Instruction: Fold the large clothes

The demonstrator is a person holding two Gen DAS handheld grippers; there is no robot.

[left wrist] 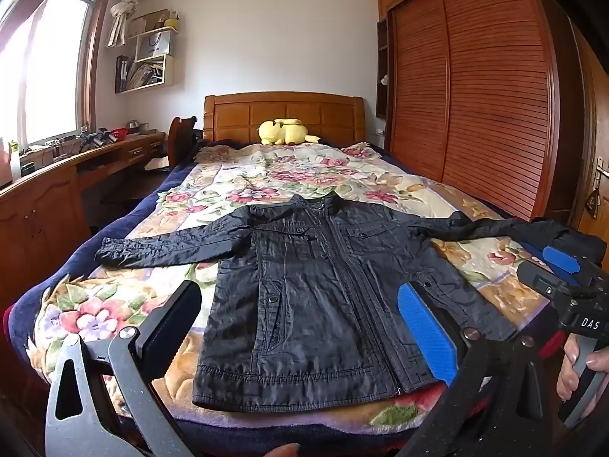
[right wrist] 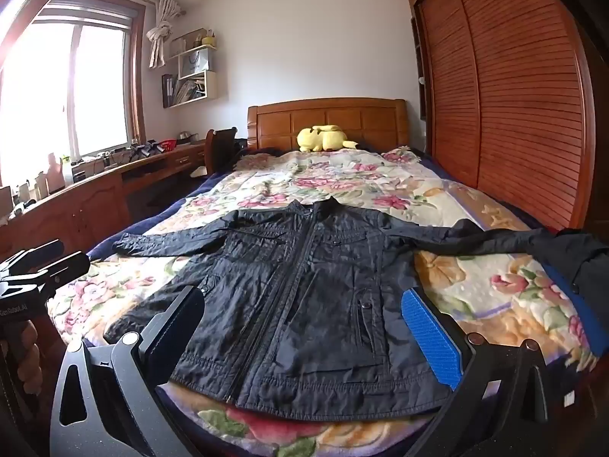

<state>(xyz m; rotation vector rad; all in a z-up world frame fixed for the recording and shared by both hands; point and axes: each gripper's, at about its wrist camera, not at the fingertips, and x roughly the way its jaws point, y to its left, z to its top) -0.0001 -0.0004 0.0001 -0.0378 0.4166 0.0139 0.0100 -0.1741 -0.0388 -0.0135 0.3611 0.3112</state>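
**Both tongs wide open, short of the jacket's hem**

The left tongs (left wrist: 300,327) and the right tongs (right wrist: 304,331) stand spread wide with nothing between their pads, both hanging over the foot of the bed (left wrist: 114,304) and tilted slightly down. The black jacket (left wrist: 304,297) lies flat, front up and zipped, filling the middle of both frames. Its long axis runs straight away from the tongs: hem at the lower edge of the frame, collar toward the headboard. The sleeves stretch out crosswise, one to the left edge, the other off toward the right, where its cuff meets a dark bundle I cannot identify. In the left view the jacket sits a little right of centre, in the right view a little left, so each tongs looks nearer its own sleeve and hem corner.

Legible writing is scarce: "DAS" on the right tongs' body at the right edge of the left view, and a partly readable maker's label on the left tongs' body at the left edge of the right view.
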